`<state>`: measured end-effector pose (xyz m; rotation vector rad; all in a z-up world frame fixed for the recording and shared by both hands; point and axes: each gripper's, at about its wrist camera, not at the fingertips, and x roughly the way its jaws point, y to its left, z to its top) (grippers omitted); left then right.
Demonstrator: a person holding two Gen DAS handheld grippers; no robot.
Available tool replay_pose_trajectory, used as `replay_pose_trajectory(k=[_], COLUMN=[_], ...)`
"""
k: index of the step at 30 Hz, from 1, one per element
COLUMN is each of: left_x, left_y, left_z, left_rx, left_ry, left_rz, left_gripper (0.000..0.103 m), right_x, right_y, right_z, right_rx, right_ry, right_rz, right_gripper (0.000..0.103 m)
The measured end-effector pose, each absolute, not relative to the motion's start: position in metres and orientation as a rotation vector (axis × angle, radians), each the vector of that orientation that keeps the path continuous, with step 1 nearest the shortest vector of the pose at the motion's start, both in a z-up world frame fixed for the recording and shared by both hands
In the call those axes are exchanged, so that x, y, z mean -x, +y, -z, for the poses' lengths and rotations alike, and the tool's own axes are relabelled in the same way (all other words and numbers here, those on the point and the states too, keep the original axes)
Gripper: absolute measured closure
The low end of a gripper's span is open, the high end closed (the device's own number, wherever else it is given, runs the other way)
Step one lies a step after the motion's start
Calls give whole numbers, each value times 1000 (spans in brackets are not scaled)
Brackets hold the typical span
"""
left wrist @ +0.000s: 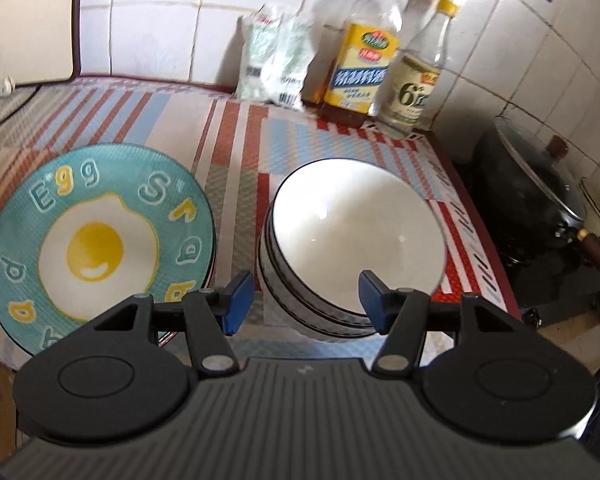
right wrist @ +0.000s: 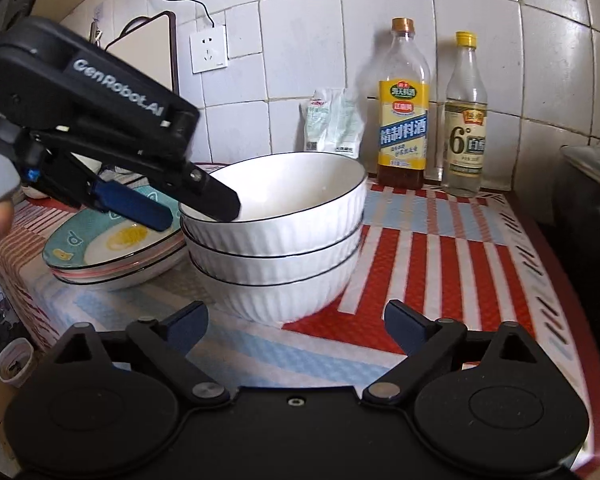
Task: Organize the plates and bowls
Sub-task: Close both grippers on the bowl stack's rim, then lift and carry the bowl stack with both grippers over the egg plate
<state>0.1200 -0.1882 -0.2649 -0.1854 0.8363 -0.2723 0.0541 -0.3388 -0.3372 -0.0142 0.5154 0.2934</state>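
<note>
A stack of 3 white ribbed bowls (right wrist: 274, 236) with dark rims stands on a striped red, blue and white counter mat (right wrist: 452, 256); just beside it, to its left in both views, lies a stack of plates (right wrist: 112, 254), the top one teal with a fried-egg picture and the letters "Egg" readable in the left wrist view (left wrist: 100, 240). The left gripper (left wrist: 304, 300) is open, nothing between its blue pads, hovering over the near rim of the bowl stack (left wrist: 356, 240). The right wrist view alone shows this gripper from the side (right wrist: 196, 210), its body printed "GenRobot.AI", one finger over the top bowl, the other over the plates; contact cannot be told. The right gripper (right wrist: 296, 326) stands wide open and empty in front of the bowls. Against the tiled wall: a yellow-labelled bottle (right wrist: 403, 120) of brown liquid, a clear bottle (right wrist: 465, 128) marked "6°", a white packet (right wrist: 334, 122). Only the right view shows the wall socket (right wrist: 209, 50); only the left shows the black lidded pan (left wrist: 536, 188).
</note>
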Motion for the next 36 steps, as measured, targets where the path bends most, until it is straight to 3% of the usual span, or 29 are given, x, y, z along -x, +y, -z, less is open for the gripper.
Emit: replay_pose_trajectory(k=[19,22,24,26,36], left_x=[-158,-164,-164,-164,-160], left_y=[-178,-180,-181,-183,-189], left_z=[288,292,291,289,292], left_rx=[233,224,216,197,174], left_ry=[942,957,940,932,894], left_rz=[288,309,330,339,351], left_gripper=[46,48,60,61,55], right_x=[-84,-89,-90,-90,-91], right_y=[-309,-311,-311,-309,-310], right_z=[355,358,358,359,360], right_rx=[98,42,28,20,6], right_ry=[489,503,502,496,484], right_rz=[-294,-300,-298,-292,-283], right_gripper=[1,1,0,0,0])
